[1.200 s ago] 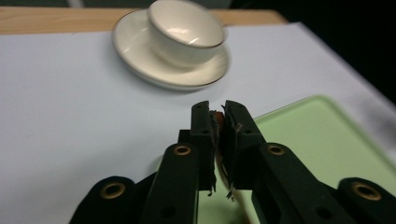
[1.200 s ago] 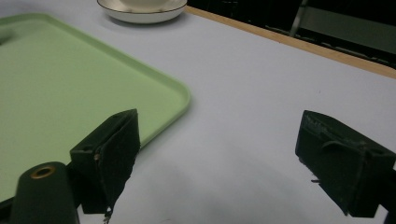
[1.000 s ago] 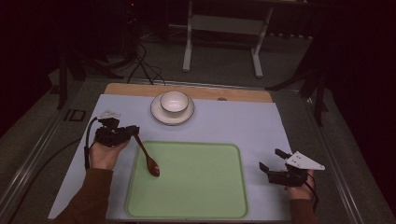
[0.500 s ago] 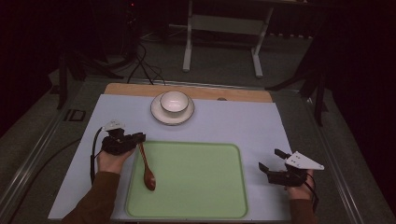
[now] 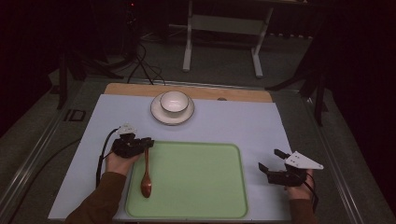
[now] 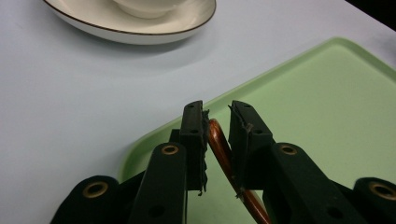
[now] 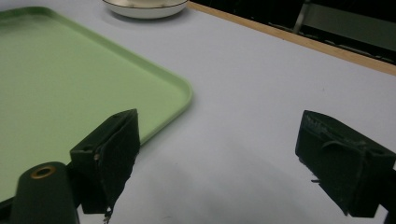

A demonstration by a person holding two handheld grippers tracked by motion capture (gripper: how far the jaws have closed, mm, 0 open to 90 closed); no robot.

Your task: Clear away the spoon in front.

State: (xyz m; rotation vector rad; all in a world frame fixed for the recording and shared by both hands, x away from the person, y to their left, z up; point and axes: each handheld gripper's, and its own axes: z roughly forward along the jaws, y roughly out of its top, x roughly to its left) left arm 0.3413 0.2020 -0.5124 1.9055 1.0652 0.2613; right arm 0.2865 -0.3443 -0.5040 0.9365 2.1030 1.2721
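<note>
While on the tray (image 5: pixel 196 186), spoon (image 5: pixel 146 175) sits between left claw (image 6: pixel 217 116) jaws.

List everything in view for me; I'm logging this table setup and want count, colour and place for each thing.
spoon: one, reddish-brown wood, lying along the tray's left edge, handle between the left gripper's fingers
tray: one, pale green, centre of the mat, near side
bowl: one, white, standing on the saucer
saucer: one, white with a dark rim, far side of the mat
mat: one, light blue-grey, covering the table
wooden board: one, tan, along the mat's far edge
left gripper: one, black, at the tray's far left corner, fingers loosely around the spoon handle, just been opening slightly
right gripper: one, black with a grey plate, right of the tray, fingers wide open, nothing between them
</note>
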